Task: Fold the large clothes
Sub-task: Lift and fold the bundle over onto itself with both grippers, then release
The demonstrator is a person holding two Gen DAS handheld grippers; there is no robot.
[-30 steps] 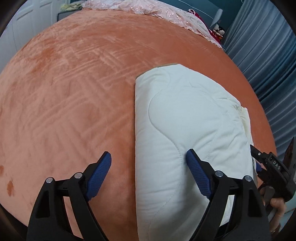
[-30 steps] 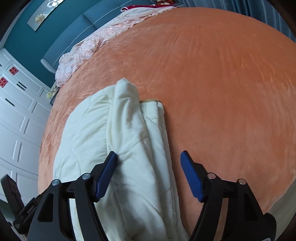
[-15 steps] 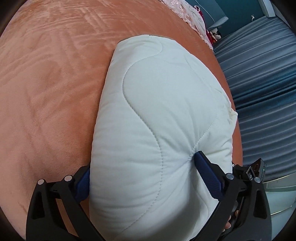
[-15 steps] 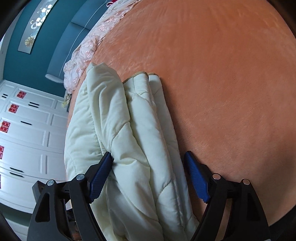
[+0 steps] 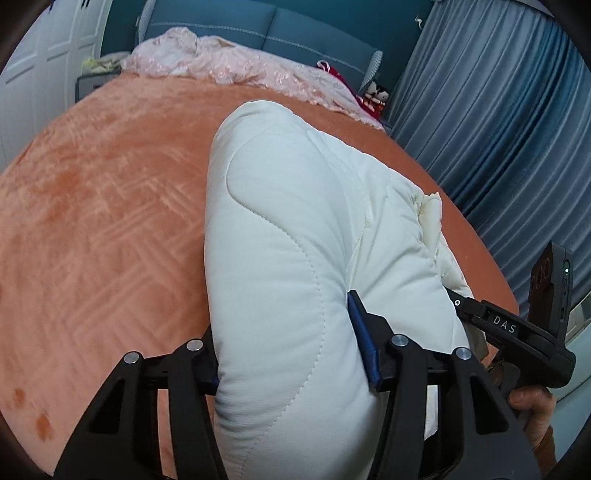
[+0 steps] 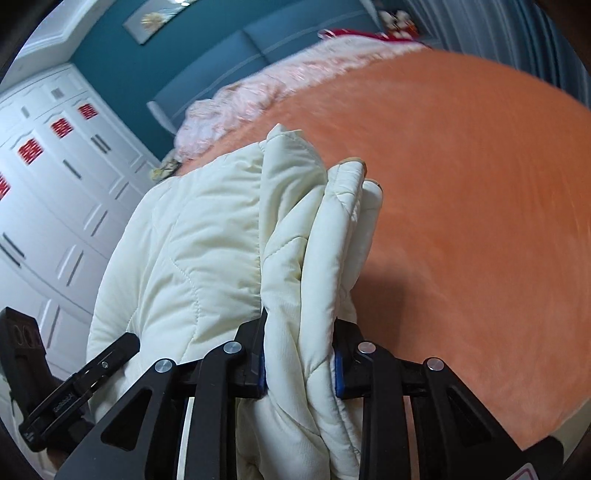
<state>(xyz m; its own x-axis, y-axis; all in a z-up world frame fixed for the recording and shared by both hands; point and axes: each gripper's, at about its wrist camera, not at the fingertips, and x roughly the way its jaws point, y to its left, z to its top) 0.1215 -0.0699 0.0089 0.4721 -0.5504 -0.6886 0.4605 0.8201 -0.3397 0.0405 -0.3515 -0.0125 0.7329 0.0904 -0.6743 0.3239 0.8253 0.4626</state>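
Note:
A folded cream quilted coat [image 5: 295, 229] lies on the orange bedspread [image 5: 103, 206], its near end raised off the bed. My left gripper [image 5: 291, 354] is shut on the coat's thick folded left side. My right gripper [image 6: 299, 354] is shut on the coat's layered right edge [image 6: 310, 236]. The right gripper's body shows at the right of the left wrist view [image 5: 517, 332], and the left gripper's body shows at the lower left of the right wrist view [image 6: 74, 391]. The coat's underside is hidden.
A pink lace blanket [image 5: 236, 66] is bunched at the head of the bed against a blue headboard [image 5: 288, 26]. Grey-blue curtains [image 5: 509, 103] hang along the right side. White wardrobe doors [image 6: 48, 177] stand on the left. The bed's near edge [image 6: 546, 417] is at lower right.
Both grippers have closed on the near end of the coat and lifted it off the bedspread. The views have tilted up toward the headboard.

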